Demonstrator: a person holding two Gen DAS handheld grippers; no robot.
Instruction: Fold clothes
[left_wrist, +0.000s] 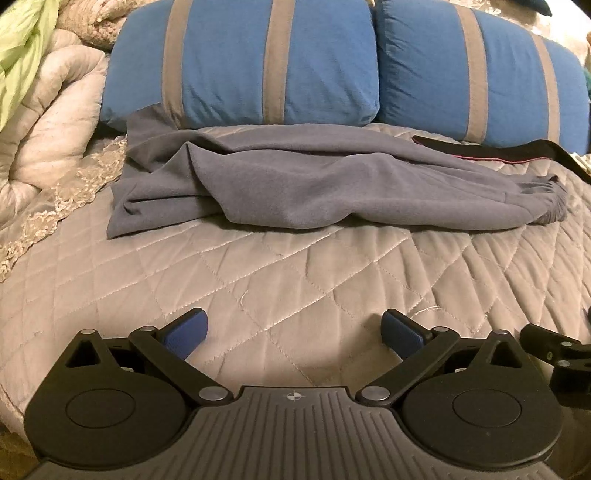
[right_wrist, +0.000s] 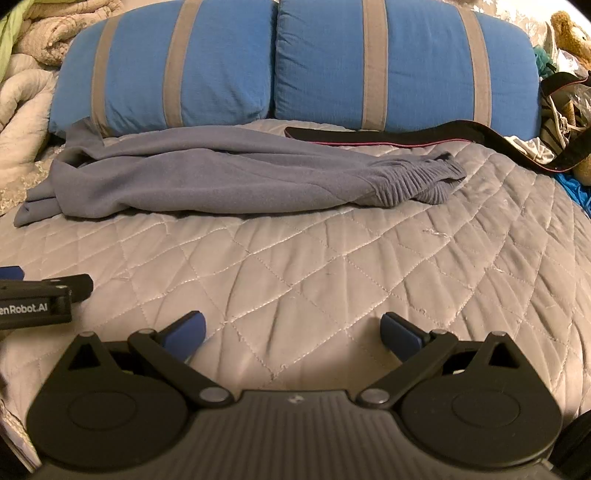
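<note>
On the far half of the bed (left_wrist: 295, 280), just before two blue pillows (left_wrist: 243, 62): grey sweatpants (left_wrist: 314, 181), long axis left-right, elastic waistband right. Well nearer: left tool (left_wrist: 294, 330) and right tool (right_wrist: 293, 332), both fully spread, holding nothing. Waistband end closer to right tool.

grey garment (left_wrist: 295, 184) x1 | blue pillows w/ grey stripes x2: left (left_wrist: 240, 62), right (left_wrist: 480, 70) | black strap w/ pink edge (right_wrist: 406, 138) x1 | quilted bedspread (left_wrist: 295, 277) x1 | rolled beige comforter (left_wrist: 48, 122) x1 | grippers x2: left gripper (left_wrist: 294, 334), right gripper (right_wrist: 293, 334)
</note>
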